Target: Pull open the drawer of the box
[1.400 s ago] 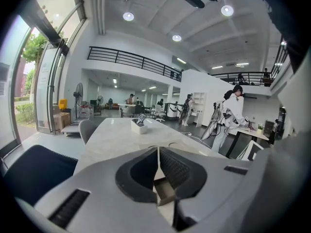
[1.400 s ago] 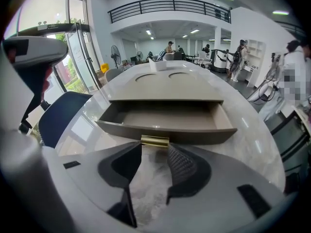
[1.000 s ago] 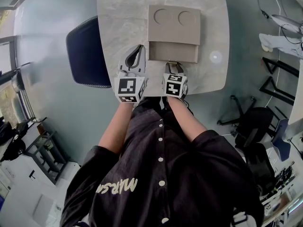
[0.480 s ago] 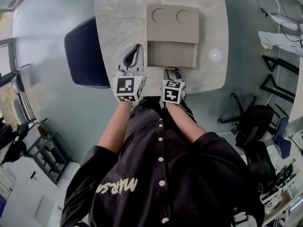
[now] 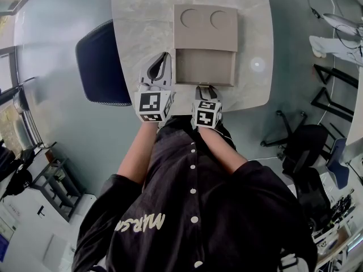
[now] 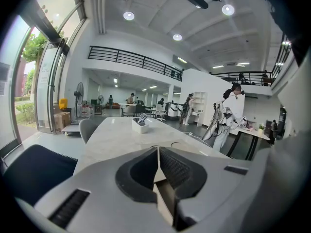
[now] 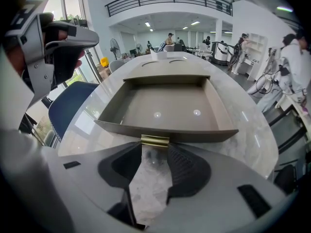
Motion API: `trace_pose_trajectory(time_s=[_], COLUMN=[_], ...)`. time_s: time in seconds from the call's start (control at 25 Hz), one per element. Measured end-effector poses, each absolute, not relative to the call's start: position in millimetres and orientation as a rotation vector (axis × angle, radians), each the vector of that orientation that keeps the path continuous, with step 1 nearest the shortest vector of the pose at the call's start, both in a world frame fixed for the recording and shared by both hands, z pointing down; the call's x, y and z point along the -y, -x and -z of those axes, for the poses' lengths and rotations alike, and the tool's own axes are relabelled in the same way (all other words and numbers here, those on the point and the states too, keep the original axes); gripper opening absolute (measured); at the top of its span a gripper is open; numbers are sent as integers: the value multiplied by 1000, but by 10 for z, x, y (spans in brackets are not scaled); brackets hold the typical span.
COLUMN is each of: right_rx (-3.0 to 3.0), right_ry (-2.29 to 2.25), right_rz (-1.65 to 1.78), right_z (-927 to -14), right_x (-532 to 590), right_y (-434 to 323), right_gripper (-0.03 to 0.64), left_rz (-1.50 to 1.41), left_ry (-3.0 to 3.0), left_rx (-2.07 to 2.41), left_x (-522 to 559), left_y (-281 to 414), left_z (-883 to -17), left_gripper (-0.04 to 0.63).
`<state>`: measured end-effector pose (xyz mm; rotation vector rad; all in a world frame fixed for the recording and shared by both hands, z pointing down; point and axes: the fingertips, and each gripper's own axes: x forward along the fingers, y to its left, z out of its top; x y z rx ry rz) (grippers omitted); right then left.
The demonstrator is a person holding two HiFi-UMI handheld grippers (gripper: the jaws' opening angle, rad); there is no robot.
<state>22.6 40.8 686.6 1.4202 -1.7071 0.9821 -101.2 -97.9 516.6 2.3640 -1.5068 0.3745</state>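
A tan box [image 5: 205,20] with two round recesses in its top lies on the marble table [image 5: 136,33]. Its drawer [image 5: 204,67] stands pulled out towards me, empty inside [image 7: 167,108]. My right gripper [image 5: 205,90] is at the drawer's front, shut on the small gold handle [image 7: 155,140], which spans the gap between its fingertips. To the left of the drawer my left gripper [image 5: 164,58] rests over the table, shut with nothing in it [image 6: 158,152].
A dark blue chair [image 5: 102,61] stands against the table's left side. The table's near edge [image 5: 249,103] runs just behind my grippers. A black office chair [image 5: 303,146] is on the floor at the right. A white container [image 6: 140,125] sits far down the table.
The drawer has slid further out of the box towards me, with my right gripper drawing back on its handle. The left gripper has stayed where it was.
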Motion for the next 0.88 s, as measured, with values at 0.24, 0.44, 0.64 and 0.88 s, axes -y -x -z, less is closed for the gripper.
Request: trace_pose_trajectory(time_s=[0.24,0.44,0.64,0.88], right_rx=[1708,1704,1699,1690], right_ry=[-1405,-1401,-1393,-1394], right_rz=[-994,-992,-1002,-1012], right_z=[-6873,-6851,-6863,-6876], right_x=[-499,-546,-582,-613], right_y=[-202,-202,-197,-200], right_gripper=[161,161,161,161], left_rz=[-375,-376,-378,-376], left_ry=[-2361,-2362,-2363,-2362], left_rx=[1508,1507,1504,1504], left_x=[990,975,978,981], left_y=[1013,1005,993,986], left_z=[-5181,-5184,-5202,-5198], left_gripper=[21,21,21,22])
